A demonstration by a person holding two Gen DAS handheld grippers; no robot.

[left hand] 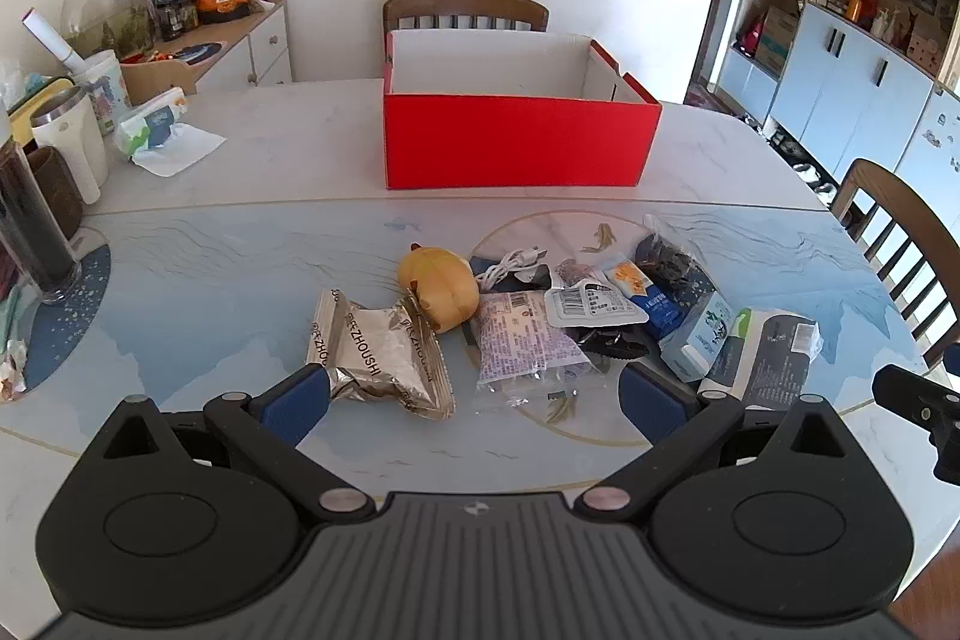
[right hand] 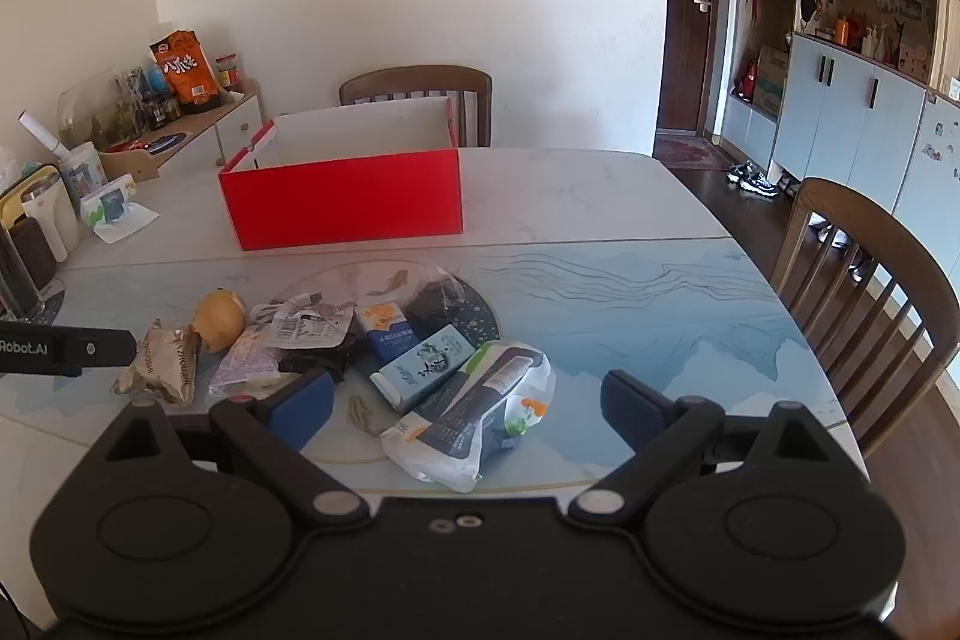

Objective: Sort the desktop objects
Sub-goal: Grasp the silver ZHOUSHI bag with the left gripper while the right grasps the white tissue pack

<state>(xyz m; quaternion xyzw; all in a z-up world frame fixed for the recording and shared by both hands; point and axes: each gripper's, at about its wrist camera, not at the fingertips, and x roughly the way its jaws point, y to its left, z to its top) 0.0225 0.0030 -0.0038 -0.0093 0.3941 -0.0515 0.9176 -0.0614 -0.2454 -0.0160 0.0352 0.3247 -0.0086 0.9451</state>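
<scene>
Red cardboard marks the goal: an open box [left hand: 516, 142] stands toward the far edge of the bench [left hand: 240, 268], white inside and, from what shows, with nothing in it yet. The things to sort lie in a loose heap near the near edge, none of them taken up.

Left claw [left hand: 474, 394] hovers low over the heap with its blue pads spread wide and nothing between them; the right claw [right hand: 468, 400] is likewise spread and holds nothing.

Nearest the left claw is a crinkled silver-foil snack packet [left hand: 384, 358] printed "ZHOUSHI" — light and probably slippery, best pinched at a crimped end seam, not across the puffed middle. Beside it sits a yellow plush toy [left hand: 441, 289], soft and squashy, which should take a grip anywhere on its body. A clear bag with purple print [left hand: 522, 340] looks limp; a corner or the sealed edge seems safest. The coiled white cable [left hand: 510, 268] may unravel if lifted by one loop.

Under the right claw lie a small blue carton [right hand: 429, 367] with Chinese lettering — stiff, easy across its narrow sides — and a white pouch with a dark label [right hand: 474, 412], floppy and likely to sag. On the left claw's side, seen from the right wrist, reads "Robot.AI".
</scene>
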